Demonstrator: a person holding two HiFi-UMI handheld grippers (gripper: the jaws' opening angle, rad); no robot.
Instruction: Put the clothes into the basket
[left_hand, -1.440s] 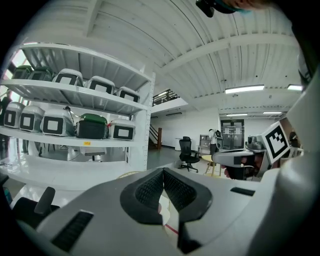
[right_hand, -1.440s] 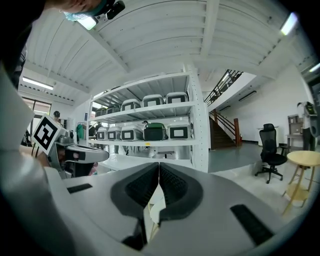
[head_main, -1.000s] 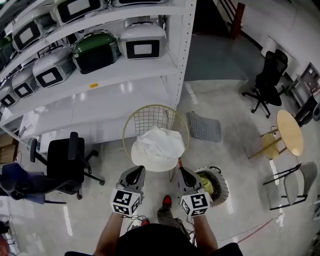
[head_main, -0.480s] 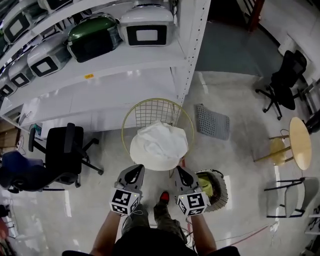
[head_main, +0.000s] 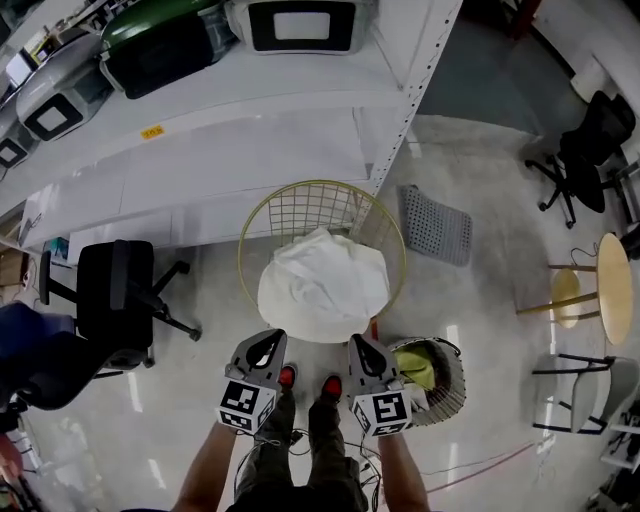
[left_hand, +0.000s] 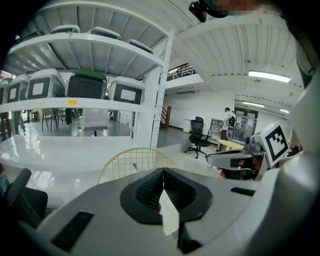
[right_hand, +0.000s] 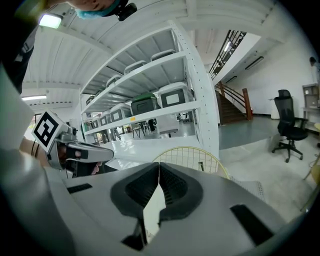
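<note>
A white cloth (head_main: 322, 285) is spread over the near half of a round yellow wire basket (head_main: 300, 192) on the floor. My left gripper (head_main: 264, 347) is shut on the cloth's near left edge, and my right gripper (head_main: 361, 346) is shut on its near right edge. In the left gripper view the jaws are closed, with a strip of white cloth (left_hand: 170, 220) pinched between them and the basket (left_hand: 131, 162) just beyond. In the right gripper view a white strip (right_hand: 152, 215) is pinched in the same way, in front of the basket (right_hand: 192, 156).
A smaller round basket (head_main: 447, 358) holding yellow-green clothes stands on the floor at my right. White shelving (head_main: 250, 110) with boxed machines rises behind the wire basket. A black office chair (head_main: 115, 300) is at the left, and a grey mat (head_main: 435, 225) lies to the basket's right.
Both grippers have come down with the white cloth, which now lies lower and wider over the wire basket. The shelves have slid up out of the head view.
</note>
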